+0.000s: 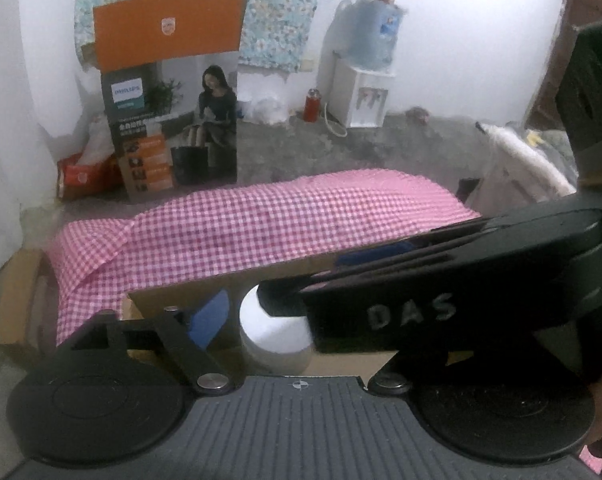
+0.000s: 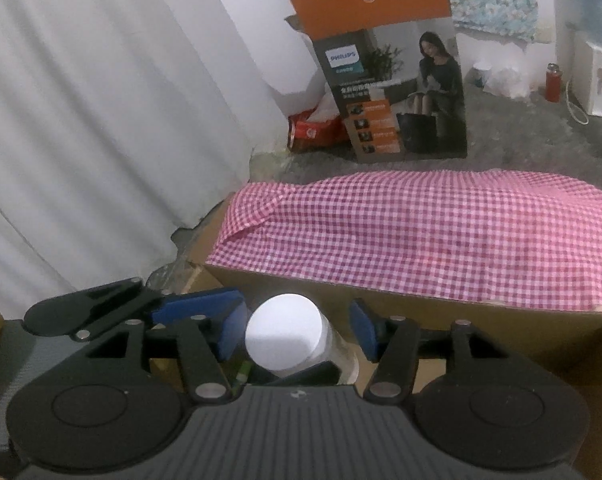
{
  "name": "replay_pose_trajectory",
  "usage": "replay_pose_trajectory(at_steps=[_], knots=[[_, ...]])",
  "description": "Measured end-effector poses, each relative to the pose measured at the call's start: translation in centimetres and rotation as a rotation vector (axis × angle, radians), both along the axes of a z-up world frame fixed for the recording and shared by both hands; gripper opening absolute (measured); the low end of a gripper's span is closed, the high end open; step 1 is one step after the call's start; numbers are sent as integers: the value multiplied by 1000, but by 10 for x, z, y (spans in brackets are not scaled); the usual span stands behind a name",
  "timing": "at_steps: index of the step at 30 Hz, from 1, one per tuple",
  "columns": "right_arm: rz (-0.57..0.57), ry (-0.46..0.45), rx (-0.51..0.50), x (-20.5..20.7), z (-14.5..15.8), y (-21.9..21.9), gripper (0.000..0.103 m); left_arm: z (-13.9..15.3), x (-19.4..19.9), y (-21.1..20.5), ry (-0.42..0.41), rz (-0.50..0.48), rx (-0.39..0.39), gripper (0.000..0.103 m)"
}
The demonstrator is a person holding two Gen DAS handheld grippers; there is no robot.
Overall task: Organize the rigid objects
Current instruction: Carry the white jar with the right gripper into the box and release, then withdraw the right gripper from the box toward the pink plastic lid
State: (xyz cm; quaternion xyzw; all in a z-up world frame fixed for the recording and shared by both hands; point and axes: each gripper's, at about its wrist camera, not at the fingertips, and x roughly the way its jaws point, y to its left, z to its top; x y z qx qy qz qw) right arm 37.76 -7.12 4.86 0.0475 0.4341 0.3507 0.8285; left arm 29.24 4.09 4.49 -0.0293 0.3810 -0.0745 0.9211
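A white-capped jar (image 2: 287, 336) stands upright inside an open cardboard box (image 2: 481, 324). My right gripper (image 2: 297, 332) is open, its blue pads (image 2: 231, 330) on either side of the jar's cap with gaps on both sides. In the left wrist view the same jar (image 1: 275, 332) sits just ahead of my left gripper (image 1: 277, 320), whose left blue pad (image 1: 209, 322) shows; its right finger is hidden by the right gripper's black body (image 1: 441, 292) crossing in front. My left gripper's jaws stand wide around the jar.
A pink checked cloth (image 1: 261, 224) covers the far part of the box. Behind stand a tall Philips carton (image 1: 173, 120), a red packet (image 1: 85, 174), a water dispenser (image 1: 365, 88) and a red flask (image 1: 311, 104). A white curtain (image 2: 101, 120) hangs at left.
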Motion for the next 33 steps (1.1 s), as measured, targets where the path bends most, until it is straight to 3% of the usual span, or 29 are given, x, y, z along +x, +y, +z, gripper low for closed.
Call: replay_pose_trajectory(at_steps=[2, 7, 9, 13, 17, 23, 27, 33], knots=[[-6, -17, 17, -7, 9, -5, 63, 8, -8, 1, -29, -4, -10, 94], [-35, -104, 69, -41, 43, -28, 72, 34, -43, 3, -131, -12, -5, 96], [-57, -161, 97, -65, 60, -42, 76, 45, -61, 5, -172, -28, -28, 96], [-116, -290, 146, -124, 89, -69, 102, 60, -98, 5, -243, -46, -29, 97], [-178, -400, 145, -180, 103, -90, 103, 61, -130, 2, -258, -68, -19, 102], [-297, -464, 64, -242, 95, -111, 103, 43, -169, 12, -207, -23, -117, 103], [-280, -494, -55, -278, 78, -110, 103, 27, -195, 22, -163, 26, -154, 103], [-300, -436, -149, -313, 43, -112, 103, 9, -227, 29, -111, 57, -177, 103]])
